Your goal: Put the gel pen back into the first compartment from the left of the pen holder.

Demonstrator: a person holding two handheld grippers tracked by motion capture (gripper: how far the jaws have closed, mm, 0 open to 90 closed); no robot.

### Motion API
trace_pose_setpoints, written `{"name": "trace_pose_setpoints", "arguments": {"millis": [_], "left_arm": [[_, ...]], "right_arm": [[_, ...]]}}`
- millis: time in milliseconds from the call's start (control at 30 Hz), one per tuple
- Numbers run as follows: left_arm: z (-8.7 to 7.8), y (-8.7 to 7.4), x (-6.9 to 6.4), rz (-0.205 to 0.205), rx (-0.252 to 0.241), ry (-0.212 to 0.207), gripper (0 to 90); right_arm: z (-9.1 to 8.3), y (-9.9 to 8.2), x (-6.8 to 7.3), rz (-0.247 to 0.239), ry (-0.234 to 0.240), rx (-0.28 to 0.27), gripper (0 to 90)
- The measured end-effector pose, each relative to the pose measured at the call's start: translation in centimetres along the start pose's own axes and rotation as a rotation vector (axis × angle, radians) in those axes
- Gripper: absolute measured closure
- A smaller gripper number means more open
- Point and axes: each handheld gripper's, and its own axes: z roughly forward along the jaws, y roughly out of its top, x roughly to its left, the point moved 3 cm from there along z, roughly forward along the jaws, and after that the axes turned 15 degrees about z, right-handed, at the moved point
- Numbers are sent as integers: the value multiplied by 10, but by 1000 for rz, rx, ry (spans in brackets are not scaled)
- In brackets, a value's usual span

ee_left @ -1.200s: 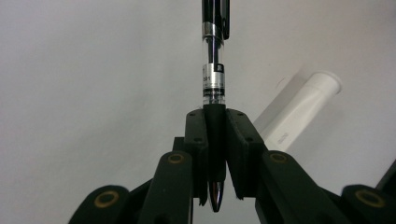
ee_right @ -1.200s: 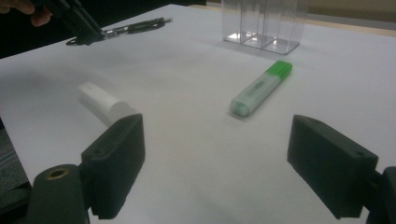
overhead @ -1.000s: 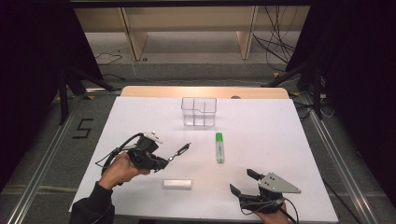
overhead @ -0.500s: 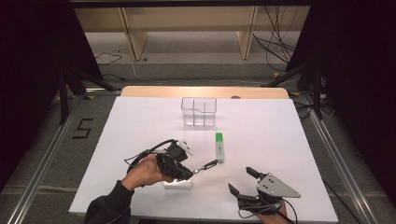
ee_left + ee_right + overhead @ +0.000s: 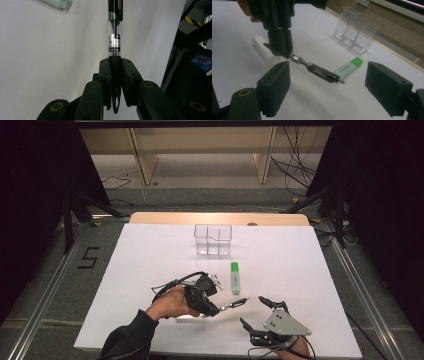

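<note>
The pen [image 5: 234, 304] is pinched at its tip end by the left gripper [image 5: 214, 309] and has been carried from the desk's [image 5: 150, 250] left side toward the near edge's middle, where the right gripper [image 5: 260, 312] waits, jaws spread wide, so a handover seems close. The green highlighter [image 5: 234, 277] lies just beyond.

There is one pen [image 5: 234, 304], one green marker [image 5: 234, 277] and one white stick [image 5: 260, 48]. There is one clear box [image 5: 213, 239] with little rooms inside. There are two grippers, the left gripper [image 5: 214, 310] and the right gripper [image 5: 256, 312].
</note>
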Motion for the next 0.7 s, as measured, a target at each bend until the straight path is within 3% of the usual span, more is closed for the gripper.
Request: {"name": "trace_pose_setpoints", "arguments": {"millis": [300,500,700], "left_arm": [[1,-2,-2,6,12,-6,792],[1,-3,-1,-1,6,-22,792],[1,-4,-1,5,16,-26,792]], "right_arm": [[13,3,19,-193,-21,52,224],[22,4,31,-345,-69,85,254],[27,4,38,-443,-105,109,265]]}}
